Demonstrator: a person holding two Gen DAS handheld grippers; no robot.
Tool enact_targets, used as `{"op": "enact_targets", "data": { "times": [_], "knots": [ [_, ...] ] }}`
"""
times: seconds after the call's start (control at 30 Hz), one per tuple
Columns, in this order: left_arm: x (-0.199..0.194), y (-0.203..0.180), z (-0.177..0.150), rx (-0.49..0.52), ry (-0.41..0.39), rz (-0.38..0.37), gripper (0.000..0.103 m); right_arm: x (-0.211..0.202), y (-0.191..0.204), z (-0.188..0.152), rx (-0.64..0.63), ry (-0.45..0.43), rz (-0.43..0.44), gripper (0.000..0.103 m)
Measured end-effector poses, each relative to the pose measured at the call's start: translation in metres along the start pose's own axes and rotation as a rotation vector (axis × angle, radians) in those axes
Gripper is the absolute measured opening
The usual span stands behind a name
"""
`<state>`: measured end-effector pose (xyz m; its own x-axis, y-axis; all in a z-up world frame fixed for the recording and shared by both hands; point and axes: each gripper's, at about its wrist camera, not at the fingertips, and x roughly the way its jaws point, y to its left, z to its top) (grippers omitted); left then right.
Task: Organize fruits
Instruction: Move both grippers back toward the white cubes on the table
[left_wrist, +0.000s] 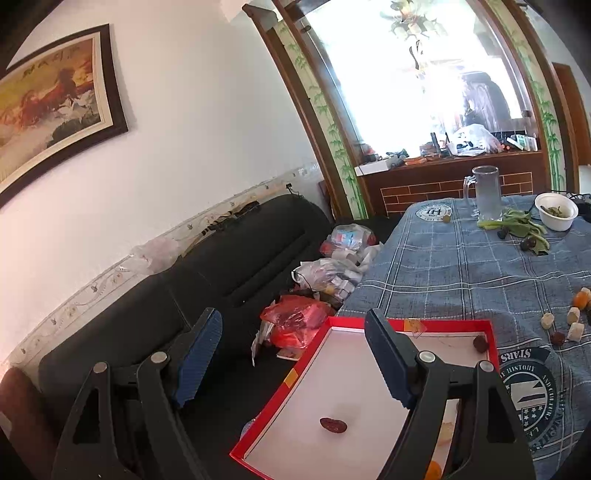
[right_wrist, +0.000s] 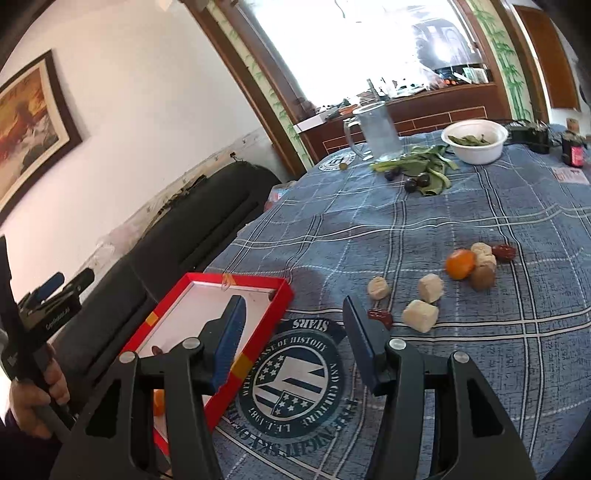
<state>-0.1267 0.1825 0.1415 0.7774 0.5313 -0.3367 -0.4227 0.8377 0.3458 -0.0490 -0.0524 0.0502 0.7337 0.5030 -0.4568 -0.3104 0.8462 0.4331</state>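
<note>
- Left gripper (left_wrist: 295, 354): jaws apart, nothing between them; it hangs over the near left edge of the red tray (left_wrist: 493, 334), above the gap between sofa and table.
- Red tray (right_wrist: 282, 291): sits at the table's left edge, part of it seemingly over the edge. It holds a red date (left_wrist: 333, 424) mid-floor, another date (left_wrist: 480, 343) in the far corner and an orange piece (left_wrist: 434, 470) at the near end. Risk: a knock from either gripper could tip it off the table.
- Right gripper (right_wrist: 291, 339): jaws apart and empty, over the tablecloth (right_wrist: 406, 229) just right of the tray.
- Loose fruit, right of the gripper: date (right_wrist: 380, 316) nearest, pale chunks (right_wrist: 421, 315), orange (right_wrist: 460, 264), brown fruit (right_wrist: 482, 277). Risk: they lie close together, so closing on one may nudge neighbours; round ones could roll.
</note>
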Motion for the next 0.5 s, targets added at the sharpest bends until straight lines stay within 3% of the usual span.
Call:
{"op": "enact_targets", "data": {
  "times": [0.33, 0.4, 0.5],
  "knots": [
    [-0.004, -0.012, 0.005, 0.028, -0.006, -0.008, 0.080, -0.006, -0.014, 0.004, 0.026, -0.019, 0.005, 0.057],
    [-0.005, -0.018, 0.005, 0.026, 0.005, -0.046, 0.080, -0.008, -0.015, 0.005, 0.023, -0.022, 0.003, 0.057],
    [-0.004, -0.037, 0.003, 0.031, 0.064, -0.235, 0.080, -0.016, -0.023, 0.009, 0.010, -0.031, -0.025, 0.057]
  ]
}}
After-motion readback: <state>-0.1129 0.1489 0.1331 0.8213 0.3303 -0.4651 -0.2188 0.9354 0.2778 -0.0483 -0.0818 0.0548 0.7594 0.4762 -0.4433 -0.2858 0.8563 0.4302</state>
